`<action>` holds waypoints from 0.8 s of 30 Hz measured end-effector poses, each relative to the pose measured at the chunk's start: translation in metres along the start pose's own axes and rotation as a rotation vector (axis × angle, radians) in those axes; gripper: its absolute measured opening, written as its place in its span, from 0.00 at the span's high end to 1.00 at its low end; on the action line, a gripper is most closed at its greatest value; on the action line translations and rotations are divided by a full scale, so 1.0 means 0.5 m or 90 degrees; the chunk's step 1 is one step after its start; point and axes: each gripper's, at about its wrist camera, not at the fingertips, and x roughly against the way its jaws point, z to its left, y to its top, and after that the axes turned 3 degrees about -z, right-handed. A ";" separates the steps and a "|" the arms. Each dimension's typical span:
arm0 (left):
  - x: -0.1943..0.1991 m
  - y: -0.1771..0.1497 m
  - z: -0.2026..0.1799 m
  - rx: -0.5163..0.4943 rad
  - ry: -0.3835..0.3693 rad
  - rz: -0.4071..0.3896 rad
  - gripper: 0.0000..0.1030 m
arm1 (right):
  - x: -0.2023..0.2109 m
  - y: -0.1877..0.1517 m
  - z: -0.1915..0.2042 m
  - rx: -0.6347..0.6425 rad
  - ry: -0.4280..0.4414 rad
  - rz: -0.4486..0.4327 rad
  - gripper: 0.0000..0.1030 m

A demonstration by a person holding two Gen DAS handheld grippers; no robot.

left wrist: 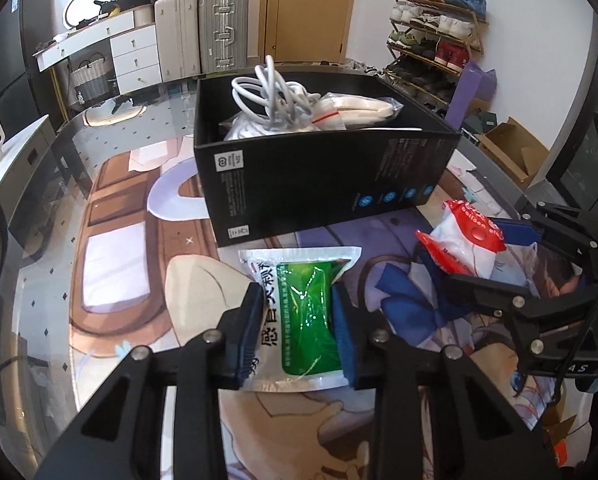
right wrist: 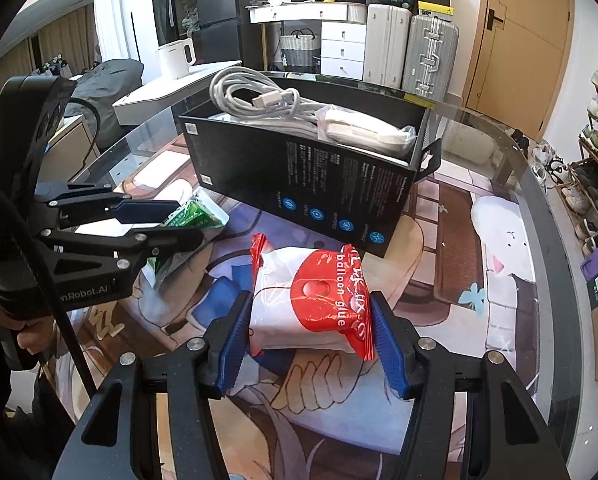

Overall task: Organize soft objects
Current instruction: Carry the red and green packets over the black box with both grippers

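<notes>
- My left tongs (left wrist: pixel 295 328) clamp a green-and-white sachet (left wrist: pixel 299 312), blue pads pinching its sides low over the bench (left wrist: pixel 111 280).
- My right tongs (right wrist: pixel 311 340) grip a red-and-white balloon glue packet (right wrist: pixel 311 300), both pads pressed against its flanks; from the left wrist that packet (left wrist: pixel 465 246) sits at about three o'clock of the sachet.
- Beyond both, at twelve o'clock, stands the open black box (left wrist: pixel 319 184), already holding a coil of white cable (left wrist: pixel 267 96) and a bagged white item (left wrist: pixel 363 112).
- As I judge it, both packets are bound for that box. Done well, each lifts clear of the near wall before crossing, one hand at a time so the tongs do not collide above the opening.
- The sachet is slippery film: I would keep the squeeze steady and release only once it is over the cable pile.
</notes>
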 end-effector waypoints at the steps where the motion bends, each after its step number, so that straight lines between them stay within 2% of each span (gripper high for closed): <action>1: 0.008 -0.002 0.000 0.000 -0.002 -0.005 0.69 | 0.003 0.000 0.002 0.000 -0.001 -0.002 0.44; 7: 0.059 -0.002 0.007 0.012 -0.001 -0.041 0.69 | 0.029 0.000 0.014 0.002 -0.002 -0.018 0.44; 13: 0.110 0.009 0.029 0.033 0.004 -0.083 0.68 | 0.070 0.010 0.014 -0.011 0.005 -0.062 0.44; 24: 0.165 0.056 0.035 0.039 0.003 -0.141 0.68 | 0.113 0.052 0.010 -0.023 0.004 -0.111 0.44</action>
